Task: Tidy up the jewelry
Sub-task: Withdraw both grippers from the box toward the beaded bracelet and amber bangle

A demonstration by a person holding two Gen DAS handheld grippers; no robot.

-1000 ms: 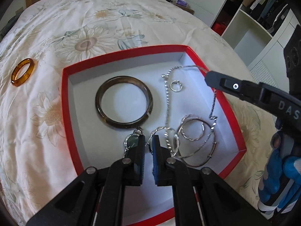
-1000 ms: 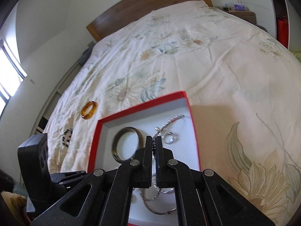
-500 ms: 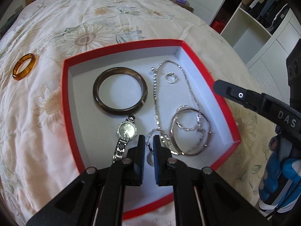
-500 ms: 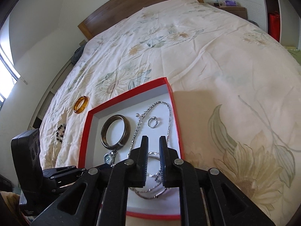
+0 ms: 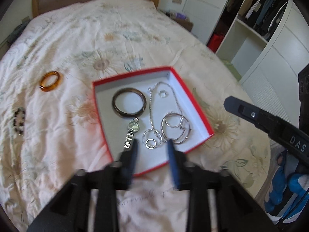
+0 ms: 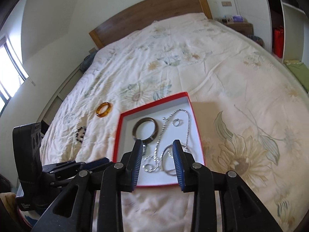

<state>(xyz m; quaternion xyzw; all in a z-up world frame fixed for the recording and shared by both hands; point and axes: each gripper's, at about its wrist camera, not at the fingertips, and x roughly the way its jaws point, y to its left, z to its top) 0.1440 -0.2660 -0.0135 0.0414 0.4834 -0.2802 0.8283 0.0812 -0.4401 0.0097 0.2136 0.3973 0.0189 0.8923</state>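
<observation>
Both grippers empty above the red box

Left gripper (image 5: 152,145) and right gripper (image 6: 157,145) – jaws opening, holding nothing; the red box (image 5: 195,104) holds a dark bangle (image 5: 128,105), watch (image 5: 133,127) and chains – amber bangle (image 5: 50,81) on the bedspread (image 5: 87,38) at ten o'clock

Both grippers now hang higher above the red box (image 5: 193,104). The left gripper (image 5: 152,148) and right gripper (image 6: 157,145) are opening, empty; the necklace (image 5: 152,116) lies released inside the box.
</observation>
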